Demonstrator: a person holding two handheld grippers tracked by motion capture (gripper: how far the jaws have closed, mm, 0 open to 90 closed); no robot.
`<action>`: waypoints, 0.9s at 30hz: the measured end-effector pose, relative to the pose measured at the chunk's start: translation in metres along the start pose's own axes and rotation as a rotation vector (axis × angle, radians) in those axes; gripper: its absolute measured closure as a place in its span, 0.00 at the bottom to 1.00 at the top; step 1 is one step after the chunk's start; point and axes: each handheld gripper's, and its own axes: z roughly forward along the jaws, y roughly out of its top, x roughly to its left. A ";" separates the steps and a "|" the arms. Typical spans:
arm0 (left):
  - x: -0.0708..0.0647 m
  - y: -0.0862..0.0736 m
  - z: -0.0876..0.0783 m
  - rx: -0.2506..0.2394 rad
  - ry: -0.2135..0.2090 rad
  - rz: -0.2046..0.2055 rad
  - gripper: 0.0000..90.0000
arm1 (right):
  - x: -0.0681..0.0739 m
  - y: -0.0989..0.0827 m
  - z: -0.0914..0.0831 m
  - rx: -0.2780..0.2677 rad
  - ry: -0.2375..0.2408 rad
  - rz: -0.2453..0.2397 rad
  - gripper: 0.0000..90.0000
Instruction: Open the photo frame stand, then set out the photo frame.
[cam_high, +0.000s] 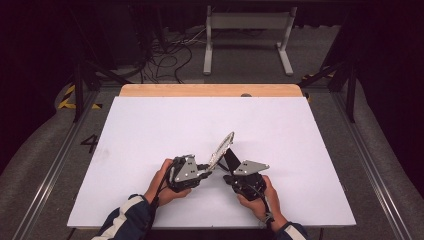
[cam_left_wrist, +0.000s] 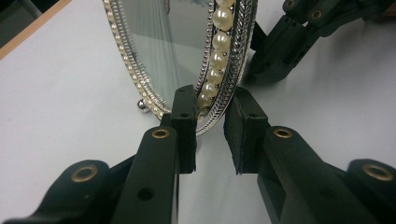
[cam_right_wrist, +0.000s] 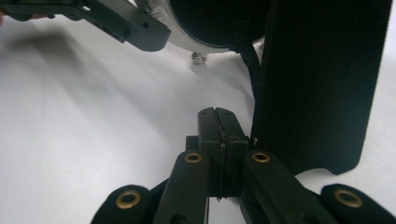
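Presently on the tabletop (cam_high: 150, 130), work in hand: standing an oval mirror on its own prop.

1. Mirror (cam_high: 222, 148): oval glass in a silver rim with a row of pearl beads. It stands toward the near edge of the tabletop, about midway along it, between the two hands. It is tilted, leaning back, with its lower rim down at the surface.
2. Ball foot (cam_left_wrist: 141, 104): small and silver, under the lower rim. It looks to be at the surface; whether it bears weight is not clear.
3. Prop (cam_right_wrist: 317, 84): flat black panel behind the mirror, swung out from the back. Its lower edge is at or close to the tabletop.
4. Left gripper (cam_left_wrist: 210, 126): jaws partly parted and set astride the bottom of the rim. One pad lies against the rim, the other stands a little off it, with white surface showing between. Judged a loose steadying hold, not a clamp.
5. Right gripper (cam_right_wrist: 218, 116): jaws clenched on each other, nothing between them, tips just beside the near edge of the prop.
6. Done, as judged: mirror upright, prop unfolded.
7. Left, as judged: settle the prop firmly, confirm that the mirror stands unaided, draw both grippers clear.
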 end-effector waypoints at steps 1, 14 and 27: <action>-0.001 0.001 0.000 0.001 -0.003 0.004 0.83 | -0.001 0.000 -0.001 0.004 0.000 0.002 1.00; -0.009 0.005 0.005 -0.012 -0.033 -0.009 0.80 | -0.013 -0.004 -0.005 0.007 -0.024 0.025 1.00; -0.013 0.008 0.010 -0.027 -0.047 -0.034 0.80 | -0.024 -0.007 -0.008 0.002 -0.035 0.049 1.00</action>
